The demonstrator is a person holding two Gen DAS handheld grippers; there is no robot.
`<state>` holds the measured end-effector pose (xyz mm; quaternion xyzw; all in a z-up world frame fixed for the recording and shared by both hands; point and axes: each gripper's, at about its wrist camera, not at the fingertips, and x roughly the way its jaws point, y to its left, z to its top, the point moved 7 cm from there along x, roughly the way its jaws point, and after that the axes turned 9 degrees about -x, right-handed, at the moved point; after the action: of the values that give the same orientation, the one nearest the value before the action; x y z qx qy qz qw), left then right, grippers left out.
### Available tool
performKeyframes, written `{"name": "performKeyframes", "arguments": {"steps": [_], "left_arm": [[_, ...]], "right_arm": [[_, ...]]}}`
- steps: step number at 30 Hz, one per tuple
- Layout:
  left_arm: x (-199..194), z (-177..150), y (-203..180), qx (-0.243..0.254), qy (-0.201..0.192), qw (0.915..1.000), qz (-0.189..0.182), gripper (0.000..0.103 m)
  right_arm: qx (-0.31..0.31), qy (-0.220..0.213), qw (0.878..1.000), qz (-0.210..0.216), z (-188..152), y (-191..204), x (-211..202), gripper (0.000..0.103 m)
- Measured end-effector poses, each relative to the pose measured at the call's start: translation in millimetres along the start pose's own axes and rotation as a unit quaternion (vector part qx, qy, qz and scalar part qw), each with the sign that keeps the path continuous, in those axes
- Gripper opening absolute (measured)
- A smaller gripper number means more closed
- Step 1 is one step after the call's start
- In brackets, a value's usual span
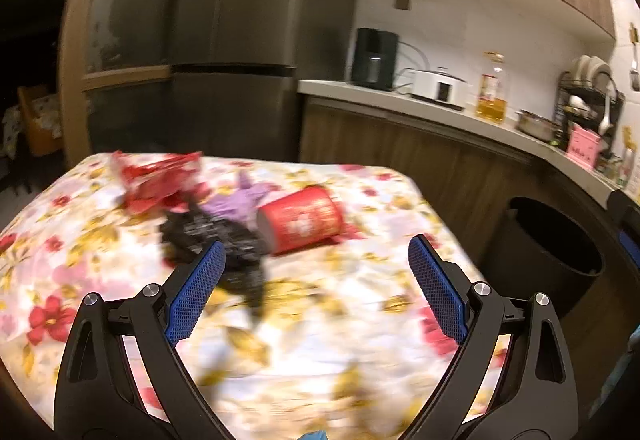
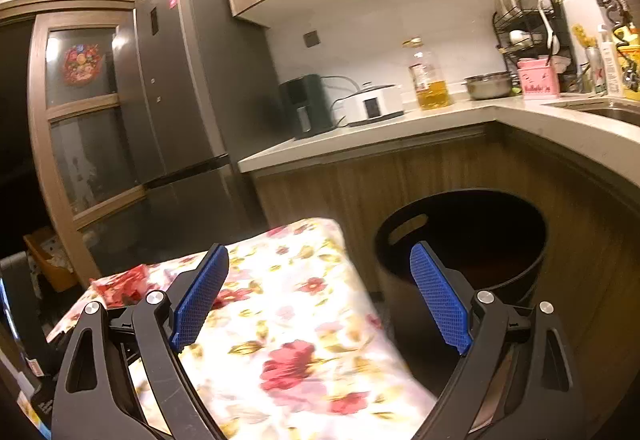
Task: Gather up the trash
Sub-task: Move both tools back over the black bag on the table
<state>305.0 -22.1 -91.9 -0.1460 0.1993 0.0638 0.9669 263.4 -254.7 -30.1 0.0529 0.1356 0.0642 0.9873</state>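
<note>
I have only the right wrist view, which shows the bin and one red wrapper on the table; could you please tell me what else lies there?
Observer: A red cup lies on its side on the table, towards the side where the bin stands.
Operator: Thank you. Is anything next to it?
Observer: Yes, a crumpled black bag lies right beside the cup's open end.
Operator: Is there anything further back?
Observer: Something purple that looks like a glove lies just behind the bag and the cup.
</note>
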Motion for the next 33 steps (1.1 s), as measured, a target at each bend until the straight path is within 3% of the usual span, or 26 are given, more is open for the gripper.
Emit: {"name": "performKeyframes", "arguments": {"steps": [9, 23, 29, 33], "left_arm": [[15, 1, 55, -0.024, 0.001, 0.9990, 0.038, 0.091], [73, 9, 79, -0.040, 0.034, 0.9961, 0.070, 0.090], [94, -1, 88, -0.063, 0.080, 0.9935, 0.051, 0.067], [96, -5, 93, -0.083, 0.090, 0.9921, 0.028, 0.050]], "right_arm": [[-0.023, 0.006, 0.999, 0.028, -7, 42, 13, 0.089], [-0.040, 0.019, 0.997, 0.057, -15, 84, 55, 0.089], [-0.057, 0.038, 0.994, 0.080, -21, 105, 84, 0.089], [-0.076, 0.053, 0.991, 0.092, -28, 120, 105, 0.089]]}}
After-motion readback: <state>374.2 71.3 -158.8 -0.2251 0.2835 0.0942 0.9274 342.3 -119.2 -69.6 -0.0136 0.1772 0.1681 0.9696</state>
